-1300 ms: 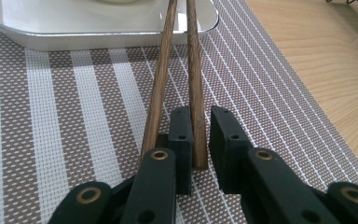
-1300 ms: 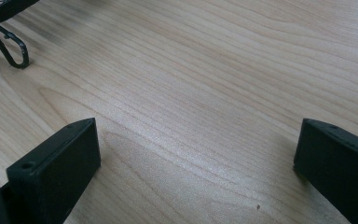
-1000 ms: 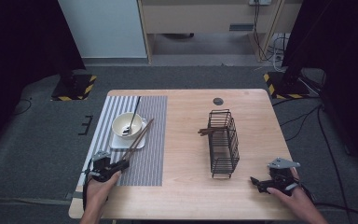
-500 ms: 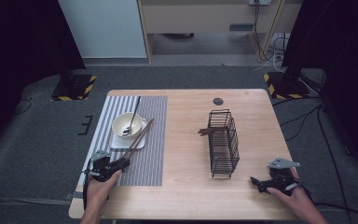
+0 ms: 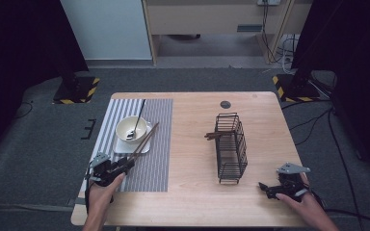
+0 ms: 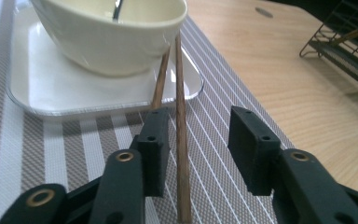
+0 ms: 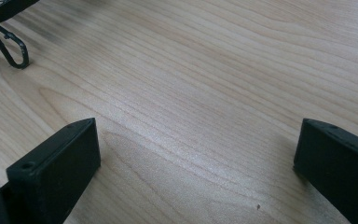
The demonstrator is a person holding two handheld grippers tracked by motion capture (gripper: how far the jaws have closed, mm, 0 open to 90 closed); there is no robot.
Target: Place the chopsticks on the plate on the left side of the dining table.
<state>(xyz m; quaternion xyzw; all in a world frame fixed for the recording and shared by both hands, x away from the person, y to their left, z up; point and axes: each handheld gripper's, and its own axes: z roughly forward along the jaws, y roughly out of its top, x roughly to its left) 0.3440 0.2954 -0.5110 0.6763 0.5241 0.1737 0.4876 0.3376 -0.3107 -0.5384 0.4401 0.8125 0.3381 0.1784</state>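
Left gripper (image 5: 125, 164): mine, low over the striped mat (image 5: 156, 159); its jaws have just been opening and stand parted, pads clear of the wood.
Chopsticks (image 5: 143, 142): between and ahead of those jaws in the left gripper view, one stick (image 6: 181, 135) in the gap, the other beside the left pad.
Long axis: runs from the jaws up to the bowl (image 5: 131, 129), far ends leaning on its rim above the white plate (image 5: 144, 147).
Nearer hand: left, by far.
Room: I judge bowl and plate crowd the far end; bare mat lies on the near side.
Wire basket (image 5: 231, 147): mid-table, more sticks inside.
Right gripper (image 5: 266, 188): wide open over bare table (image 7: 214, 84), holding nothing.
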